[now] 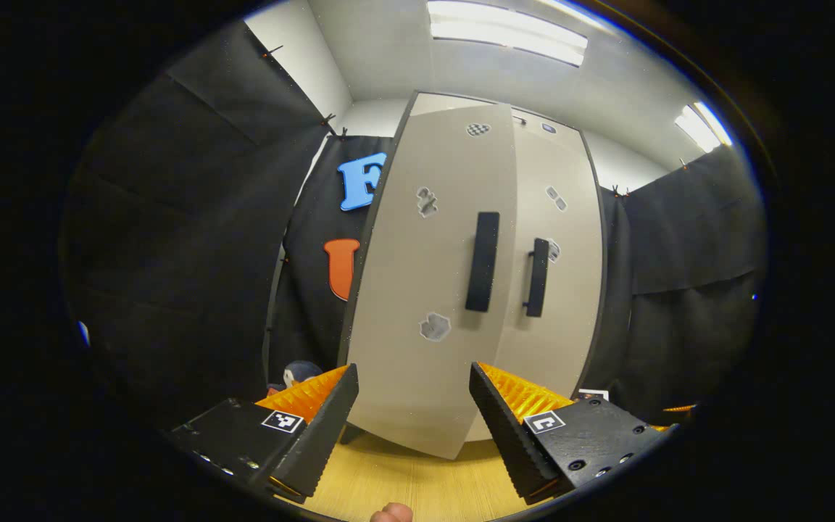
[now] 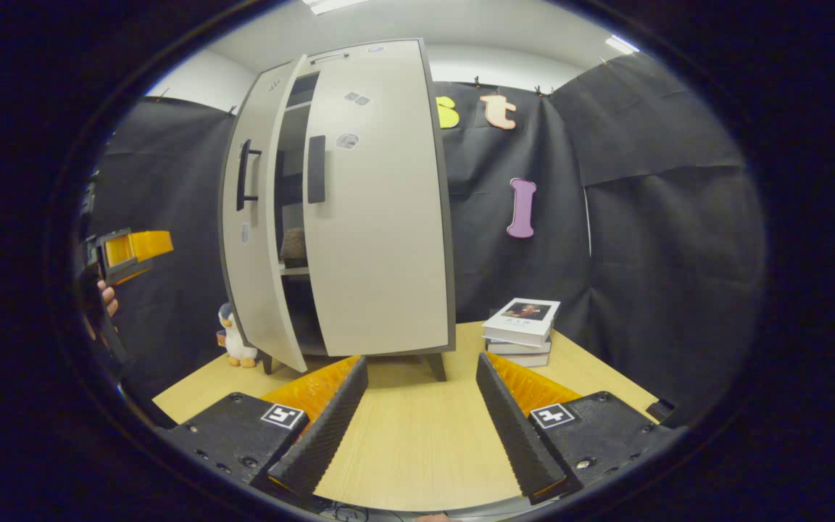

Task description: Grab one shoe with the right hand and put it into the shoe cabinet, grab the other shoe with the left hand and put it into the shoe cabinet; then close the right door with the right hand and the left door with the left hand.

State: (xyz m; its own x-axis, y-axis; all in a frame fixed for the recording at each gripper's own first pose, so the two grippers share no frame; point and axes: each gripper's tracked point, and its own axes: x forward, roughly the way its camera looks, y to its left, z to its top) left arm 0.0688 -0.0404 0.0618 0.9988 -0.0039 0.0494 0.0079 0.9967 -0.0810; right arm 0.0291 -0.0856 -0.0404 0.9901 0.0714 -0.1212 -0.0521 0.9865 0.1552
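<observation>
Bright, even light from ceiling panels, sharp focus, strong fisheye bending at edges.

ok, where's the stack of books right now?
In the right gripper view, the stack of books sits on the wooden table, right of the shoe cabinet, against the black cloth wall.

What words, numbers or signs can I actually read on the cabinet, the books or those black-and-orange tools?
No text here is legible.
Cabinet stickers: too blurred to read.
Top book cover: a picture; any print is too small to read.
Square tags on the right gripper and left gripper: black-and-white patterns, not words.
</observation>
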